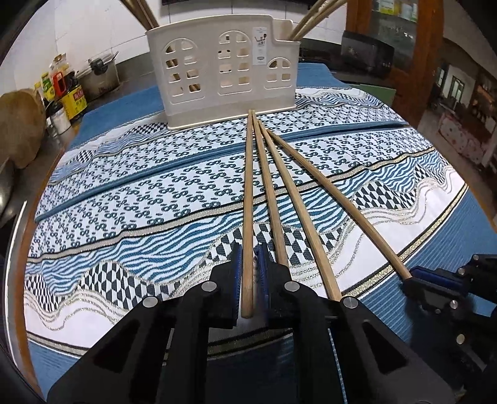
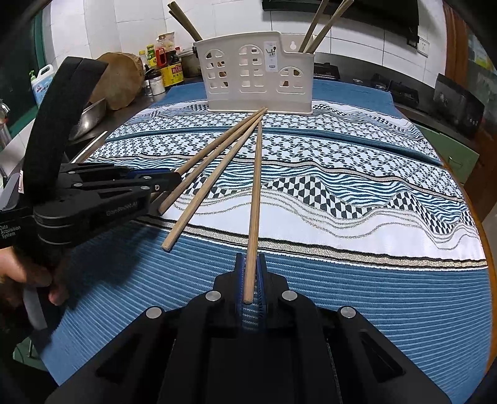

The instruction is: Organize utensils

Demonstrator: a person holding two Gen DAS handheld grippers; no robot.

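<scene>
Four wooden chopsticks fan out on the patterned cloth (image 1: pixel 124 192), their tips meeting at the foot of the cream utensil holder (image 1: pixel 223 68). In the left wrist view my left gripper (image 1: pixel 248 248) is shut on the thick end of the leftmost chopstick (image 1: pixel 248 202), whose shaft lies along the cloth. Two loose chopsticks (image 1: pixel 289 192) lie just to its right. The right gripper (image 1: pixel 410 276) grips the outermost one at the right edge. In the right wrist view my right gripper (image 2: pixel 250 258) is shut on its chopstick (image 2: pixel 256 186), and the left gripper (image 2: pixel 178 178) sits to the left.
The holder (image 2: pixel 257 80) stands at the far side of the cloth with several chopsticks (image 2: pixel 323 28) upright in its end compartments. Bottles and tins (image 2: pixel 167 68), a wooden block (image 2: pixel 121 77) and a metal bowl crowd the counter at back left. A hand (image 2: pixel 28 276) holds the left gripper's handle.
</scene>
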